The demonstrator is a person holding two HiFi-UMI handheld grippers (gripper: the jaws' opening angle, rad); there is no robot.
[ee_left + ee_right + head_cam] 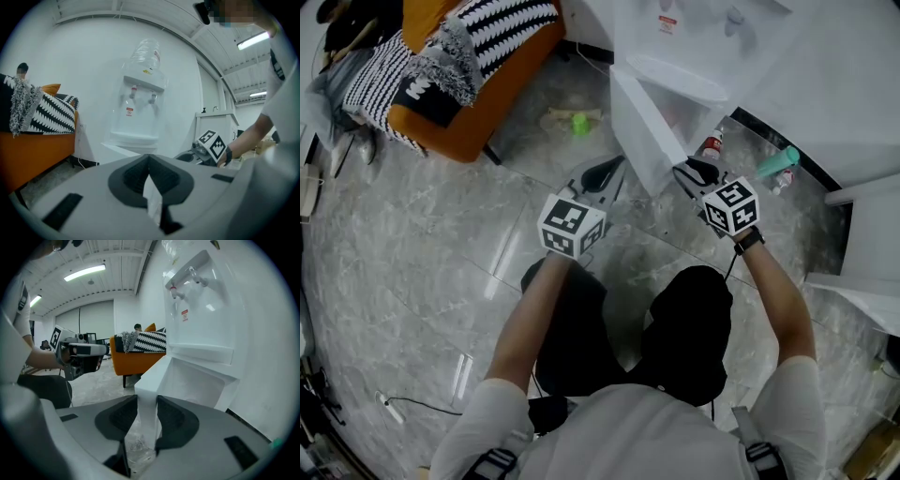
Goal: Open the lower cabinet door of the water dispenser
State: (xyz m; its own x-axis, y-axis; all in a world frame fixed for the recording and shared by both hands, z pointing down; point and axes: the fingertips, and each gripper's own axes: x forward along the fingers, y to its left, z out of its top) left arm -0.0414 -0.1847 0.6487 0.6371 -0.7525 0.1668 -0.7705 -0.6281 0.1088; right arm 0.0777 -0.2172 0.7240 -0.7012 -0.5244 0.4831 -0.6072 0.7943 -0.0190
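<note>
The lower cabinet door [636,131] stands swung partway out from the foot of the white water dispenser [201,310], and here's the worry: the right gripper [147,404] has only the door's thin free edge. A pull that runs straight back rather than round the hinge's arc could let that smooth edge slide out of the pads [171,418], and the door might swing back. Tug too hard and the whole dispenser, with the big bottle [146,54] on top, could rock. Now the grip — the right jaws are part closed, clamped either side of the door edge, both pads pressing on it. The left gripper [149,158] hangs off to the left, well clear of the door, its jaws closed together on nothing.
</note>
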